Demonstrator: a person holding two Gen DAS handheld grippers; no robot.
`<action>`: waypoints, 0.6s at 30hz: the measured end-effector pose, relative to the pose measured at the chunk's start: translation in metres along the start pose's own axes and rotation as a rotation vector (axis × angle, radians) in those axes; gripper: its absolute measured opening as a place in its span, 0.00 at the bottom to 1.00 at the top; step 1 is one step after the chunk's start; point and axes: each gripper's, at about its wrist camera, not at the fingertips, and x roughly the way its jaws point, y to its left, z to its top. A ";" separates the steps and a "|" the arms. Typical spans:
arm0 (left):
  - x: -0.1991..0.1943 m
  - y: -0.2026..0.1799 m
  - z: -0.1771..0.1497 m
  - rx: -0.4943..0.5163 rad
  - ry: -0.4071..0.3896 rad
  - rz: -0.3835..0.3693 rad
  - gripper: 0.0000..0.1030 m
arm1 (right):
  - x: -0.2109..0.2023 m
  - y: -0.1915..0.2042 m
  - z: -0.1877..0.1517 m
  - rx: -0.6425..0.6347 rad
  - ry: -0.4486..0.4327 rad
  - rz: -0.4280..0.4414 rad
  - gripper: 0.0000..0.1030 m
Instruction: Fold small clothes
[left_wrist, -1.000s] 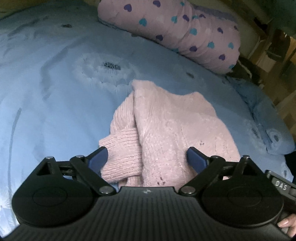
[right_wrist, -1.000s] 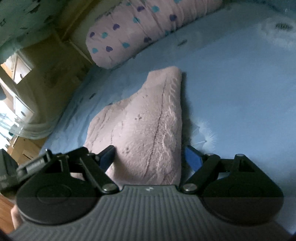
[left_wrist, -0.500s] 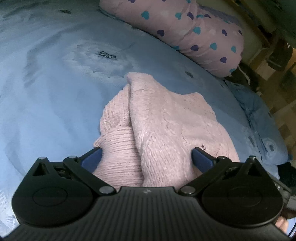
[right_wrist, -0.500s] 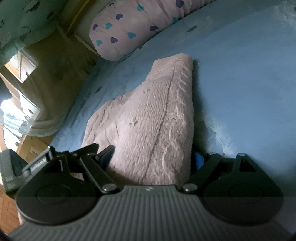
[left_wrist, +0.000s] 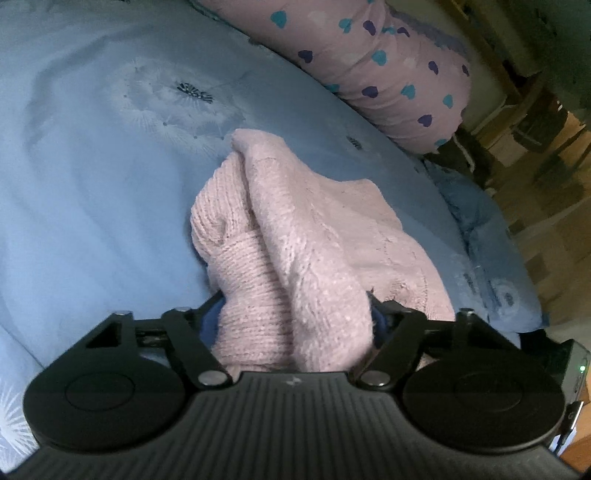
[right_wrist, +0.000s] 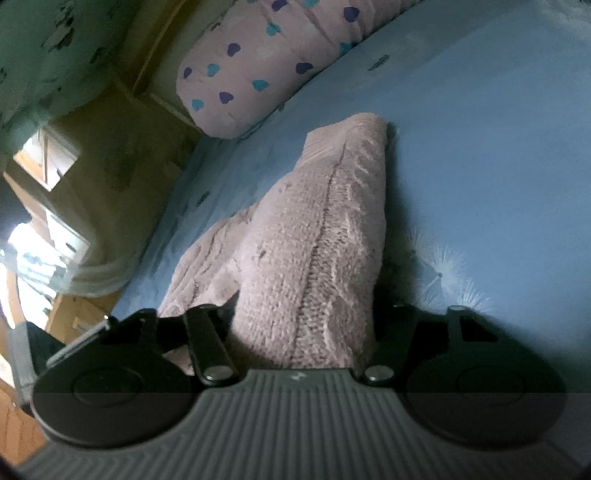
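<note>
A small pink knitted sweater (left_wrist: 314, 236) lies partly folded on the blue bedsheet (left_wrist: 92, 192). My left gripper (left_wrist: 295, 317) is shut on the sweater's near edge, at a ribbed cuff and a fold; the knit bunches between the blue pads and hides them. In the right wrist view the sweater (right_wrist: 314, 240) rises as a ridge with a cable pattern. My right gripper (right_wrist: 306, 325) is shut on its near edge, and the cloth covers the fingertips.
A pink bolster pillow with heart prints (left_wrist: 369, 62) lies at the far side of the bed; it also shows in the right wrist view (right_wrist: 266, 59). The bed's edge and wooden furniture (left_wrist: 546, 147) are to the right. A wooden dresser (right_wrist: 48, 206) stands left.
Both grippers have moved forward onto the sweater's near edge and closed on it. The knit has bunched and lifted between the pads.
</note>
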 end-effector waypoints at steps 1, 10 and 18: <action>-0.002 0.000 0.000 -0.004 -0.002 -0.007 0.68 | -0.001 0.002 0.000 0.004 -0.001 0.001 0.52; -0.030 -0.013 -0.017 0.003 0.011 -0.031 0.59 | -0.021 0.027 0.007 -0.016 -0.009 0.011 0.48; -0.050 -0.054 -0.063 0.057 0.064 -0.050 0.59 | -0.067 0.018 -0.001 0.017 0.021 0.031 0.48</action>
